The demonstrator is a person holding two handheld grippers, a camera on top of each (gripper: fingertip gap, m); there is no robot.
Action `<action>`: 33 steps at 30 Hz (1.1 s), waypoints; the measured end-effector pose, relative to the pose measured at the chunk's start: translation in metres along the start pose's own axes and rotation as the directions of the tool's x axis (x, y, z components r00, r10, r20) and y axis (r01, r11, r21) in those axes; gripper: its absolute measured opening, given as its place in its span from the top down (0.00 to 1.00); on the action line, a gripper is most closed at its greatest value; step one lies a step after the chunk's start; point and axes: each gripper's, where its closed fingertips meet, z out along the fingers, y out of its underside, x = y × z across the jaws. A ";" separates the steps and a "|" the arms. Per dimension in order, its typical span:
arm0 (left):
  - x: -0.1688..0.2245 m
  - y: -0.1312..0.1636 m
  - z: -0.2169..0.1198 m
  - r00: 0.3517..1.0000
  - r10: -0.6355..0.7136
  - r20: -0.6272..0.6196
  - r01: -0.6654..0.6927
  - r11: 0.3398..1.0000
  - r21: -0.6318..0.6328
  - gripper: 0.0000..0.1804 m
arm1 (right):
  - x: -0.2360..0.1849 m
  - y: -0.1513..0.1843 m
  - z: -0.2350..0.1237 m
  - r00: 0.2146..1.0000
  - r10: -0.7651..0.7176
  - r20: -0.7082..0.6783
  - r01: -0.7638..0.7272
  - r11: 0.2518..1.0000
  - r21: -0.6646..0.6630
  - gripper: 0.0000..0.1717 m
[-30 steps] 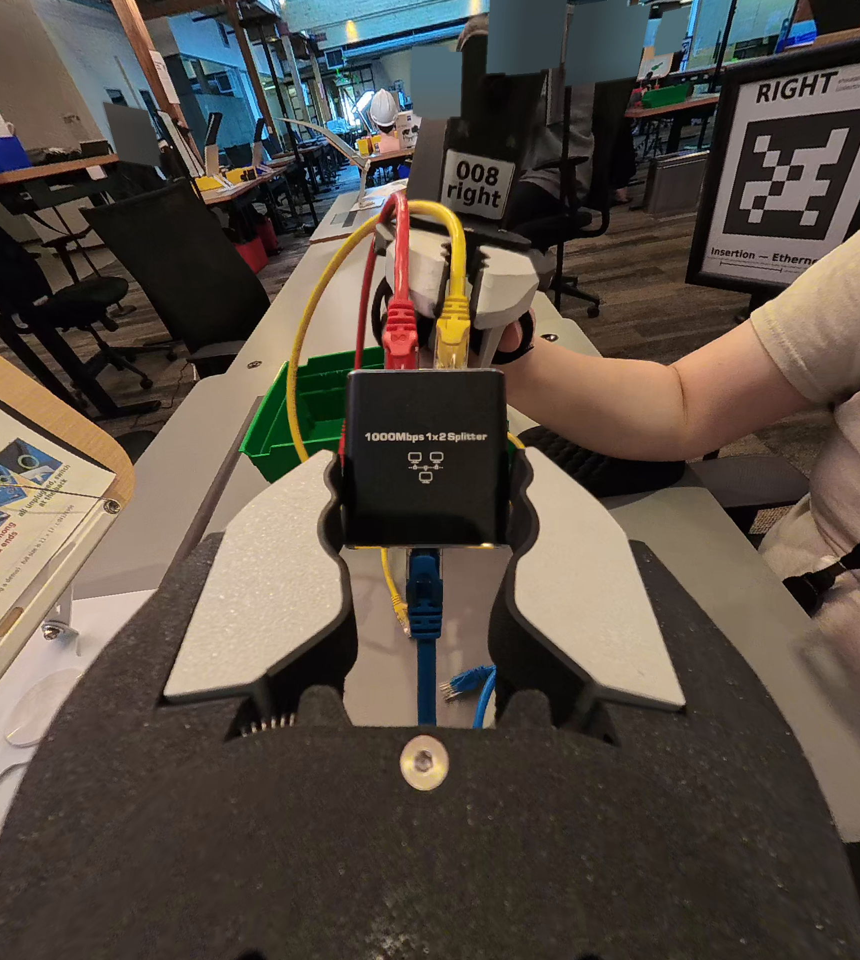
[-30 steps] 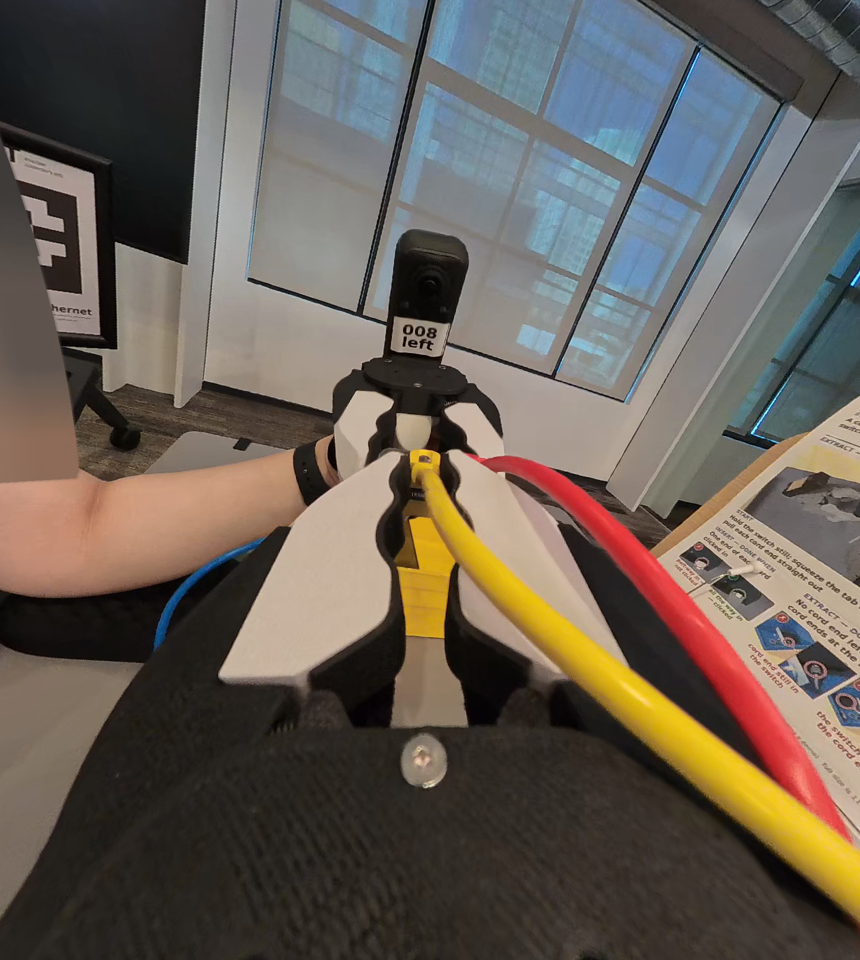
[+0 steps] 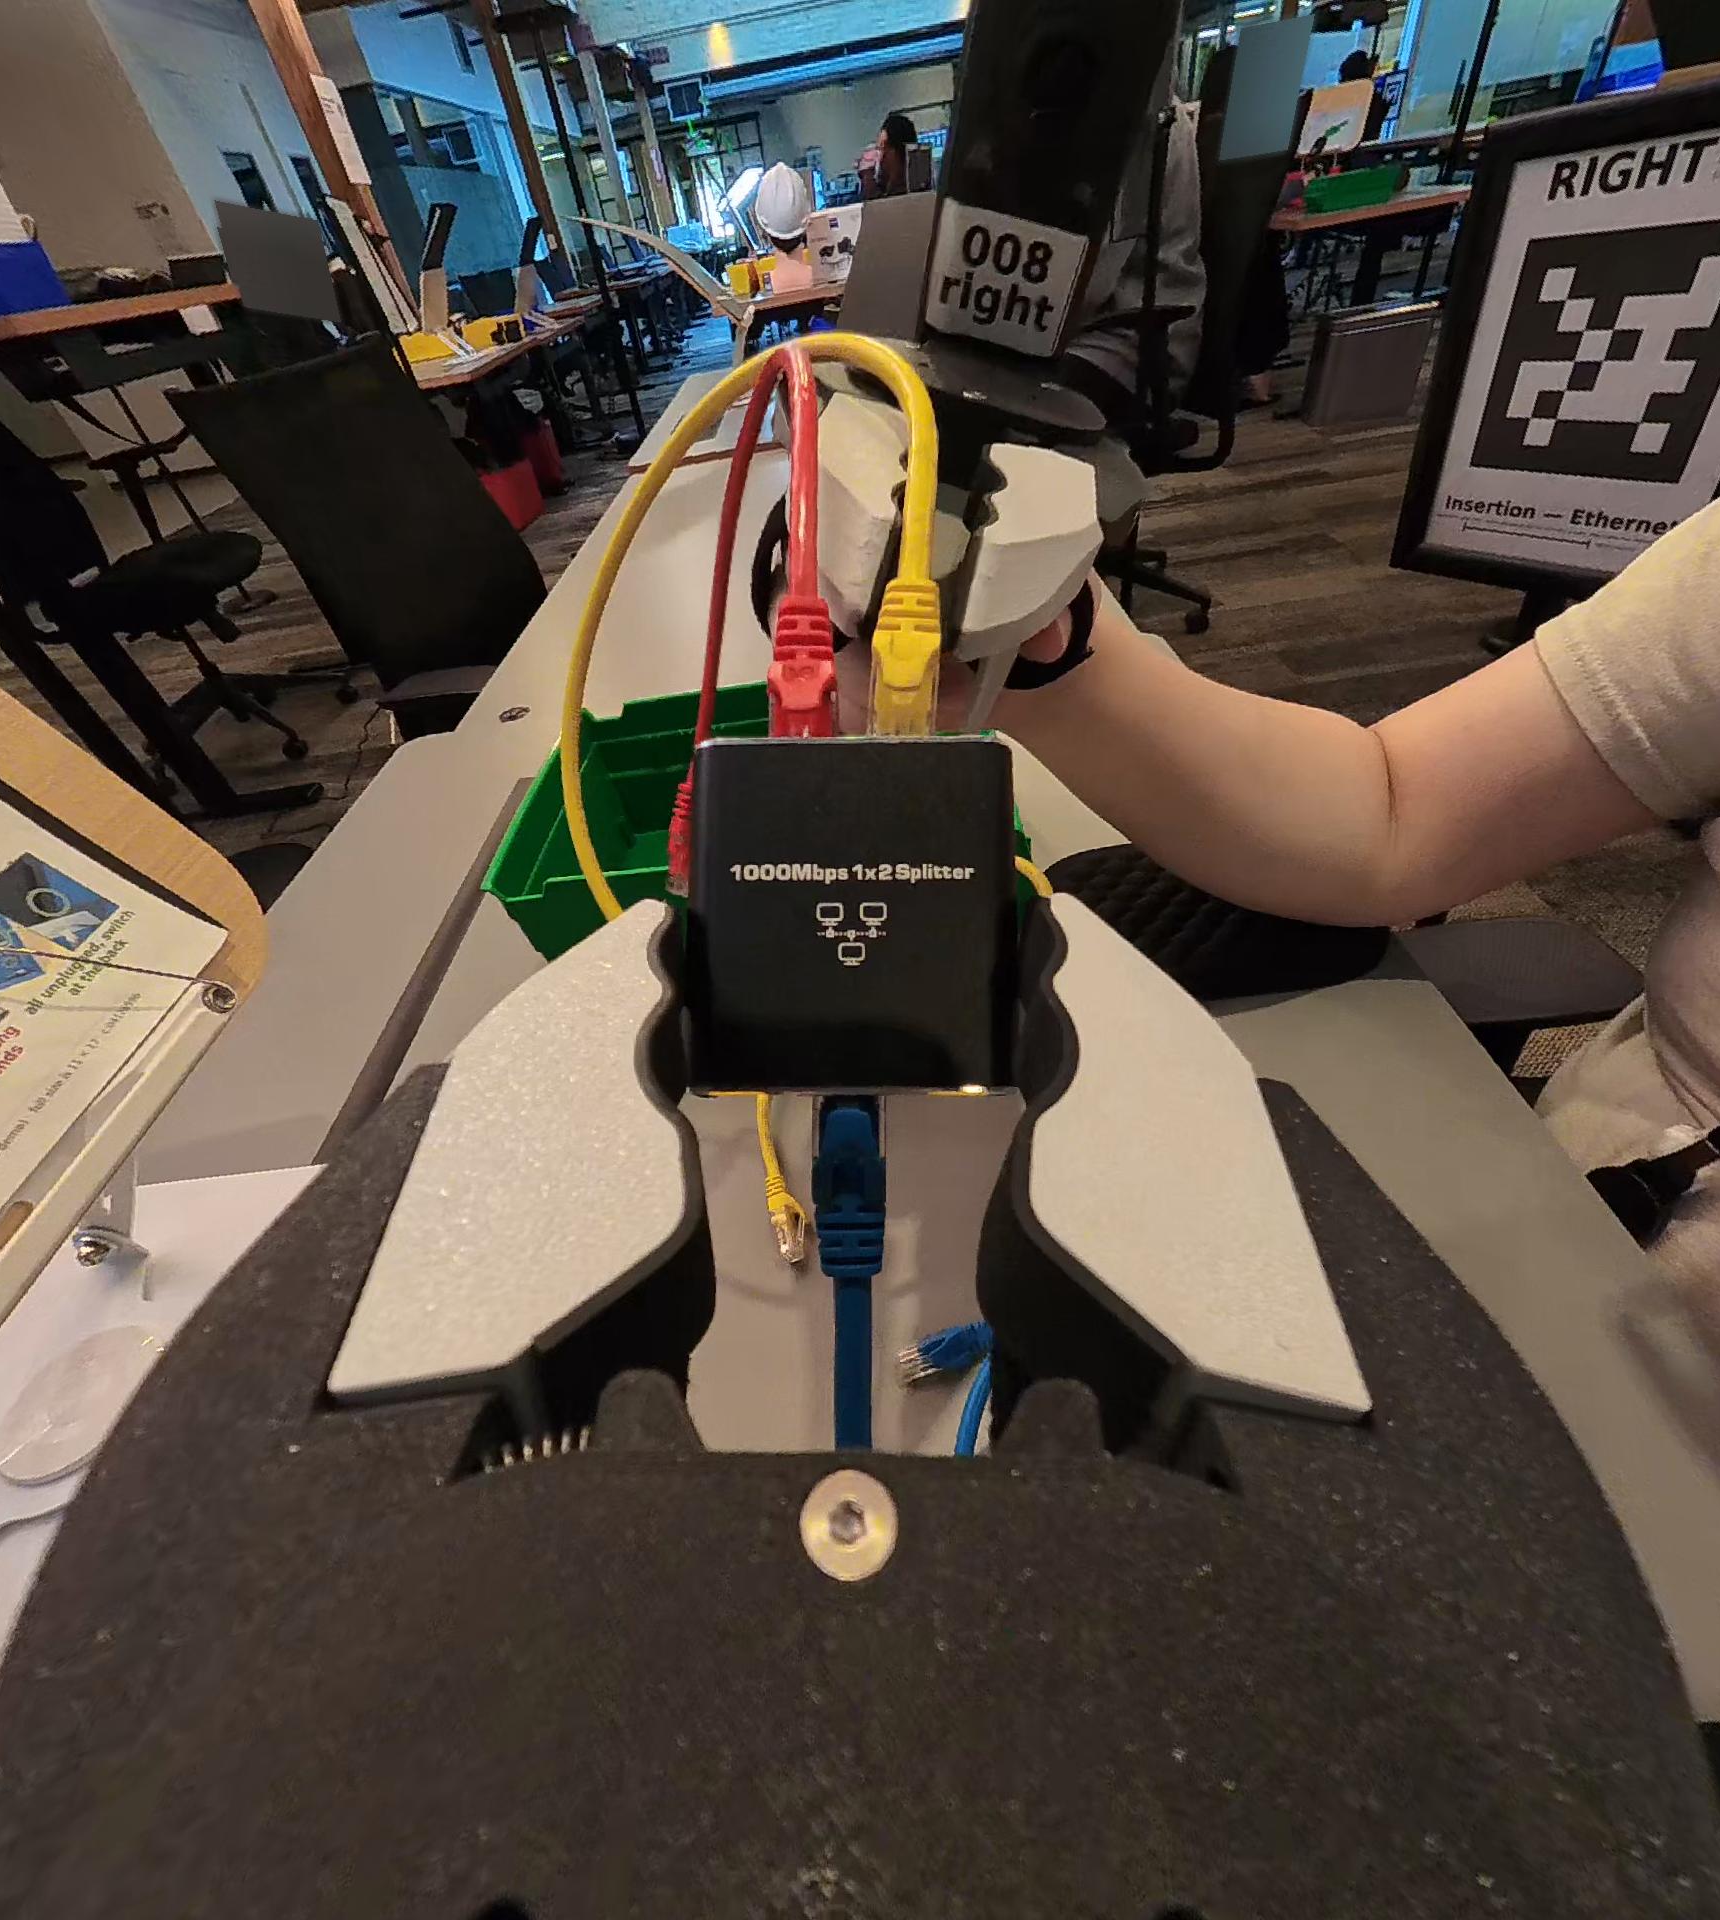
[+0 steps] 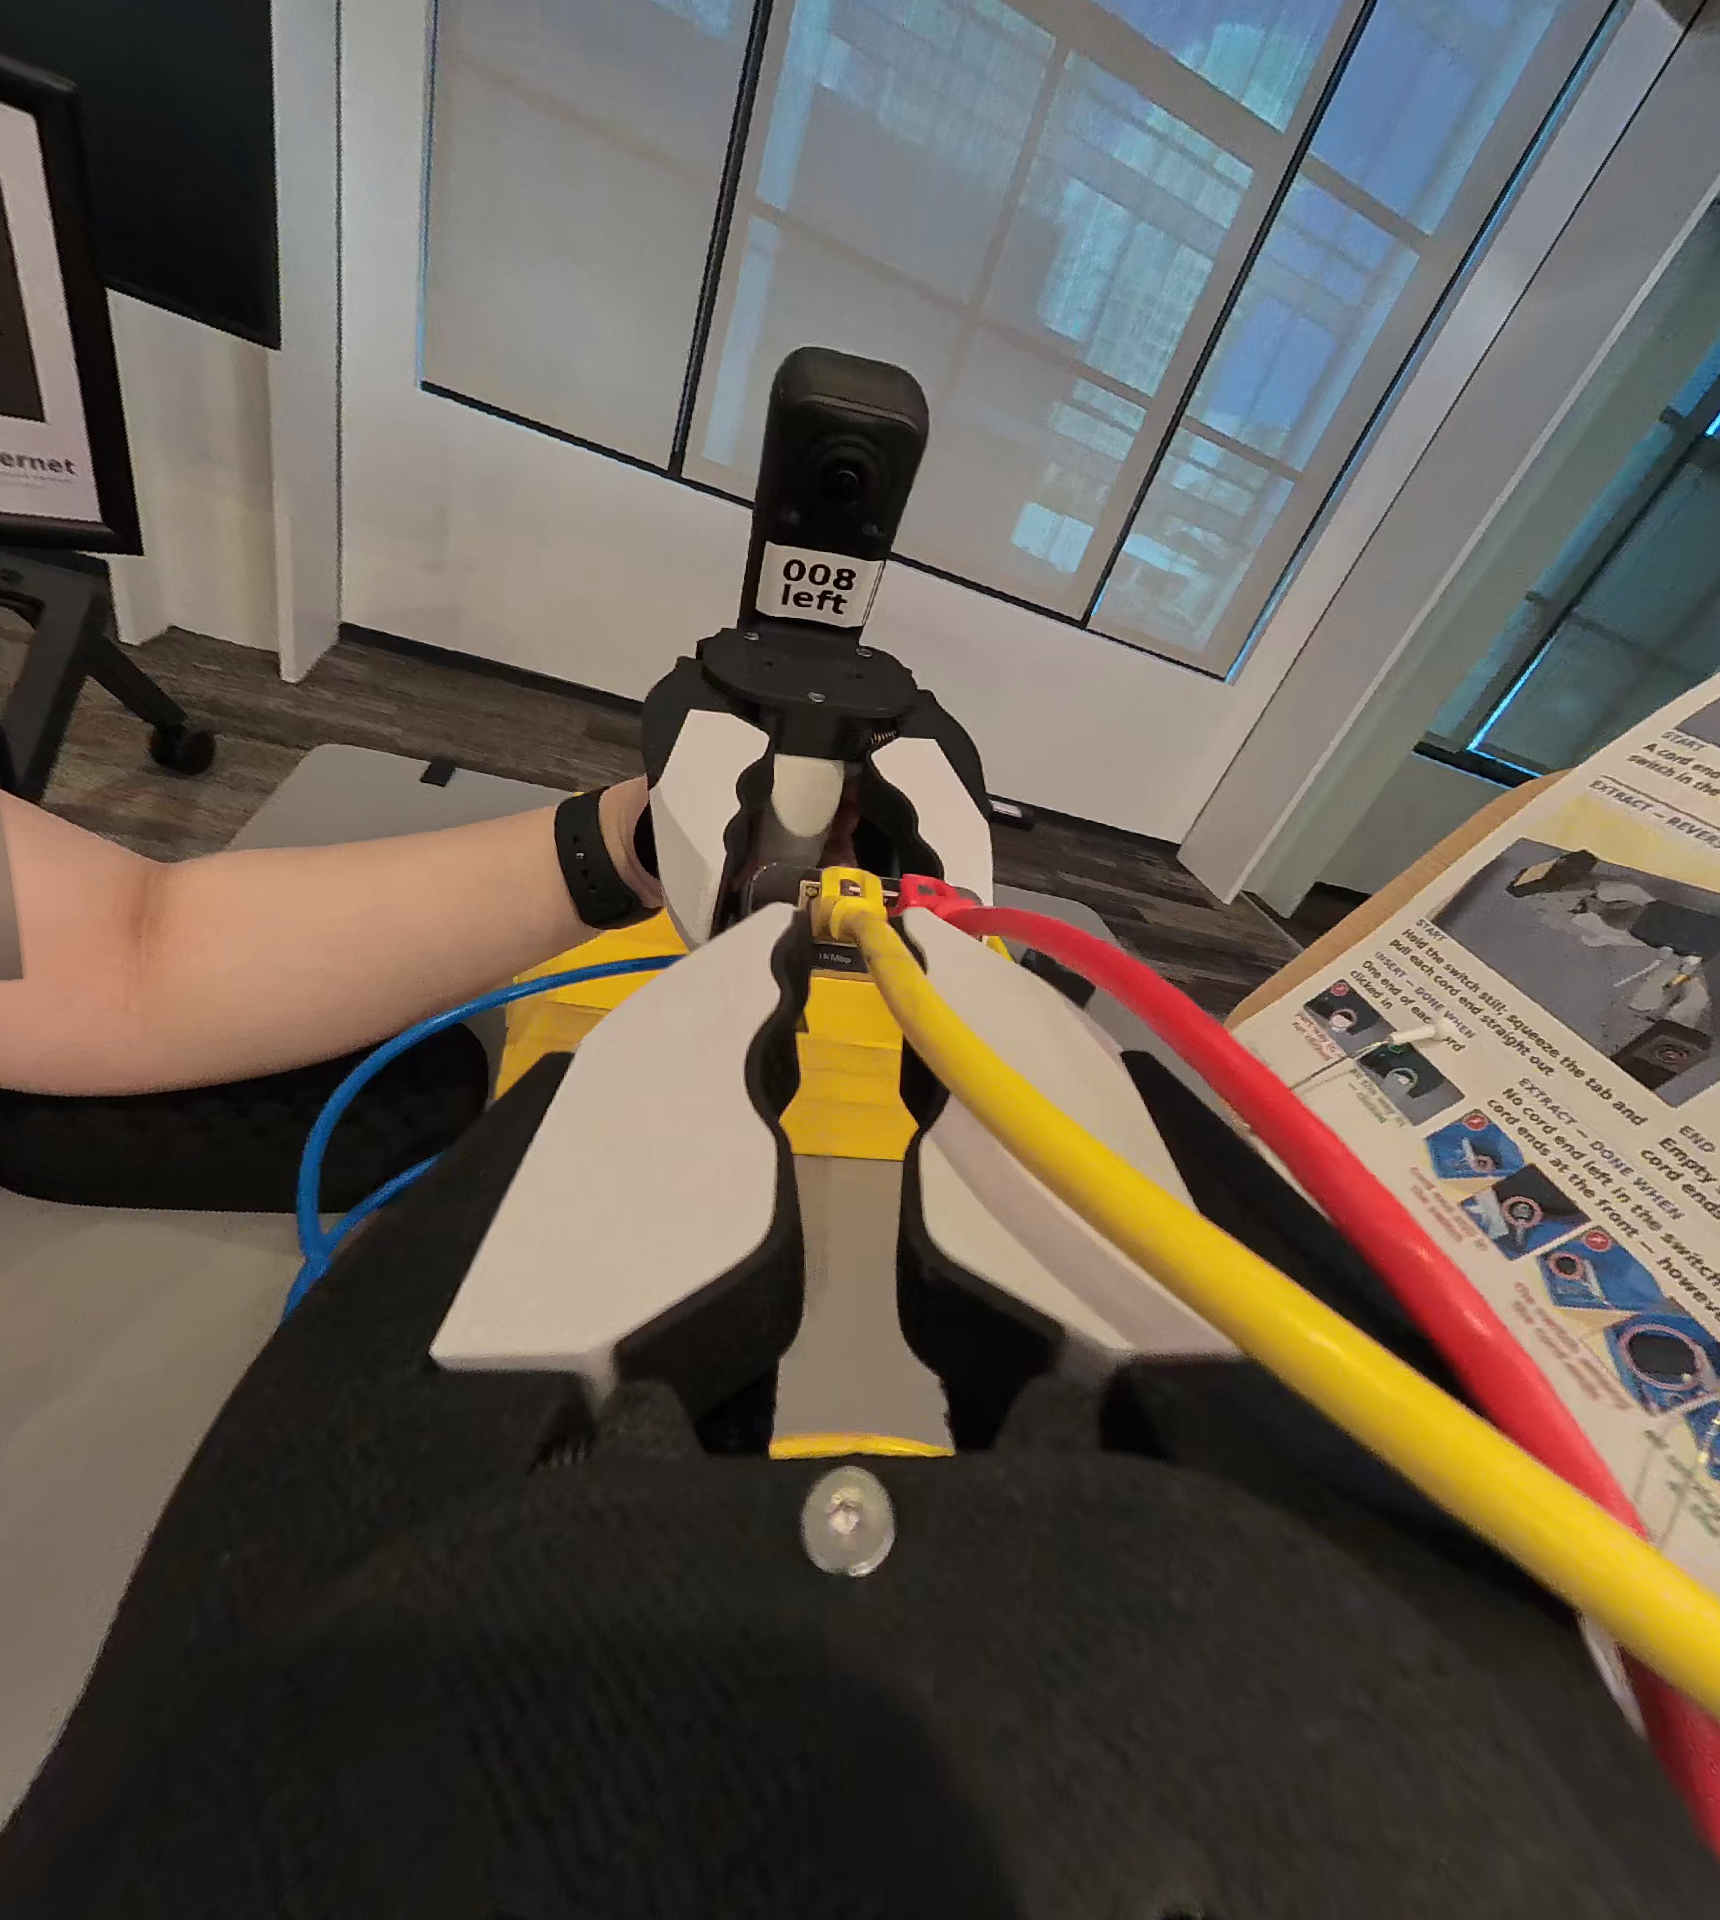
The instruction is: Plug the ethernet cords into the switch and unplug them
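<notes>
Left hand-held gripper (image 3: 851, 997): clamped on black switch (image 3: 848, 914).
Right hand-held gripper (image 4: 840, 940): narrow; eased slightly off yellow cord (image 4: 1095, 1174).
Meaning: yellow plug seated; release likely.

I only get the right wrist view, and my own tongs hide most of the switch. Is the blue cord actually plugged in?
Observer: Yes. The blue cord sits in the port on the side of the switch that faces the left tongs.
Operator: Any loose ends?
Observer: Two show beneath the switch, in no port: a yellow plug and a blue plug.
Operator: Anything beyond it?
Observer: A green bin, left of the switch.
</notes>
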 end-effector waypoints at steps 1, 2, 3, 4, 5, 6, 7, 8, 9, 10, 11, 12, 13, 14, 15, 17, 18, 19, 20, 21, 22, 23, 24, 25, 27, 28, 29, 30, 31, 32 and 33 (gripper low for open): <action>0.000 0.000 0.000 1.000 0.000 0.000 0.000 1.000 0.001 0.66 | 0.000 0.000 0.000 1.000 0.014 0.006 -0.014 1.000 0.007 0.91; 0.000 0.000 0.000 1.000 -0.001 0.001 0.001 1.000 0.003 0.66 | 0.000 -0.001 0.000 1.000 0.027 0.014 -0.027 1.000 0.015 0.91; 0.000 0.000 0.000 1.000 -0.003 0.000 0.003 1.000 0.004 0.66 | -0.001 -0.001 0.000 0.999 0.040 0.023 -0.040 0.999 0.021 0.91; -0.001 0.000 0.000 1.000 -0.003 0.001 0.003 1.000 0.003 0.66 | 0.000 -0.001 0.000 0.998 0.053 0.028 -0.054 0.998 0.023 0.91; -0.001 0.000 0.000 1.000 -0.001 0.004 0.001 1.000 0.001 0.66 | 0.000 -0.001 0.000 0.997 0.065 0.031 -0.066 0.998 0.024 0.91; -0.002 0.001 -0.001 1.000 0.000 0.008 0.000 1.000 0.000 0.66 | 0.000 0.000 0.000 0.997 0.076 0.034 -0.076 0.997 0.025 0.91; -0.002 0.001 -0.001 1.000 -0.001 0.008 0.001 1.000 0.000 0.66 | 0.001 0.000 0.000 0.996 0.083 0.033 -0.084 0.996 0.026 0.92; -0.002 0.001 -0.001 1.000 -0.001 0.008 0.001 1.000 0.000 0.66 | 0.003 0.000 0.000 0.996 0.089 0.025 -0.090 0.996 0.029 0.93; -0.002 0.001 -0.001 1.000 -0.001 0.011 0.001 1.000 -0.002 0.66 | 0.004 0.000 0.000 0.995 0.099 0.025 -0.100 0.995 0.028 0.94; -0.003 0.001 -0.001 1.000 0.000 0.015 0.000 1.000 -0.007 0.66 | 0.004 0.002 0.000 0.994 0.106 0.029 -0.107 0.994 0.019 0.94; -0.003 0.002 -0.001 1.000 0.002 0.016 -0.001 1.000 -0.011 0.66 | 0.004 0.003 0.000 0.994 0.107 0.031 -0.108 0.994 0.007 0.94; -0.003 0.003 -0.001 1.000 0.002 0.019 -0.002 1.000 -0.013 0.66 | 0.004 0.004 0.000 0.994 0.108 0.029 -0.108 0.994 -0.002 0.94; -0.003 0.002 -0.001 1.000 -0.001 0.018 0.002 1.000 -0.010 0.66 | 0.004 0.004 -0.001 0.993 0.110 0.031 -0.110 0.994 0.000 0.94; -0.003 0.000 -0.001 1.000 -0.007 0.010 0.007 1.000 0.000 0.66 | 0.003 0.004 -0.001 0.993 0.113 0.037 -0.113 0.994 0.002 0.94; -0.002 -0.002 -0.001 1.000 -0.012 0.004 0.012 1.000 0.010 0.66 | 0.003 0.004 -0.001 0.993 0.109 0.037 -0.109 0.994 -0.001 0.94; -0.001 0.000 0.000 1.000 -0.017 -0.001 0.017 1.000 -0.009 0.66 | 0.001 0.006 -0.001 0.995 0.086 0.041 -0.085 0.996 -0.021 0.93; -0.001 0.003 0.001 1.000 -0.013 -0.001 0.013 1.000 -0.026 0.66 | 0.000 0.008 -0.001 0.997 0.073 0.041 -0.071 0.997 -0.033 0.93; -0.001 0.005 0.002 1.000 -0.014 0.003 0.014 0.999 -0.041 0.66 | 0.001 0.010 -0.002 0.997 0.068 0.039 -0.067 0.997 -0.042 0.93; -0.001 0.007 0.003 1.000 -0.021 0.003 0.021 0.998 -0.054 0.66 | 0.001 0.011 -0.002 0.997 0.071 0.040 -0.069 0.996 -0.048 0.93; -0.001 0.007 0.003 1.000 -0.030 0.002 0.030 0.998 -0.059 0.66 | 0.001 0.012 -0.002 0.997 0.072 0.040 -0.069 0.996 -0.055 0.93; -0.002 0.008 0.003 0.999 -0.035 0.004 0.035 0.997 -0.064 0.66 | 0.001 0.015 -0.002 0.997 0.067 0.039 -0.064 0.995 -0.073 0.93; -0.003 0.010 0.004 0.999 -0.039 0.008 0.040 0.997 -0.067 0.66 | 0.002 0.018 -0.003 0.997 0.061 0.037 -0.057 0.994 -0.091 0.93; -0.004 0.012 0.004 0.999 -0.050 0.008 0.050 0.996 -0.077 0.66 | 0.002 0.021 -0.003 0.998 0.058 0.035 -0.054 0.993 -0.107 0.93; -0.005 0.014 0.005 0.998 -0.057 0.010 0.058 0.995 -0.083 0.66 | 0.003 0.022 -0.003 0.998 0.058 0.031 -0.054 0.992 -0.110 0.93; -0.005 0.019 0.007 0.997 -0.074 0.006 0.075 0.992 -0.105 0.66 | 0.004 0.025 -0.002 0.997 0.068 0.035 -0.064 0.991 -0.116 0.93; -0.006 0.022 0.009 0.997 -0.076 0.014 0.077 0.990 -0.119 0.66 | 0.005 0.027 -0.002 0.997 0.071 0.032 -0.067 0.990 -0.124 0.93; -0.007 0.025 0.010 0.997 -0.076 0.021 0.078 0.987 -0.138 0.67 | 0.005 0.029 -0.002 0.997 0.070 0.033 -0.065 0.989 -0.130 0.93; -0.008 0.027 0.011 0.997 -0.074 0.027 0.077 0.987 -0.140 0.67 | 0.006 0.029 -0.002 0.997 0.072 0.030 -0.067 0.989 -0.131 0.93; -0.009 0.027 0.011 0.996 -0.081 0.025 0.084 0.987 -0.137 0.67 | 0.006 0.030 -0.002 0.997 0.073 0.030 -0.068 0.988 -0.136 0.93; -0.009 0.028 0.012 0.996 -0.088 0.023 0.090 0.987 -0.131 0.67 | 0.006 0.032 -0.002 0.997 0.074 0.028 -0.069 0.987 -0.144 0.93; -0.010 0.029 0.012 0.995 -0.095 0.024 0.097 0.987 -0.130 0.67 | 0.007 0.033 -0.003 0.997 0.076 0.028 -0.071 0.986 -0.150 0.93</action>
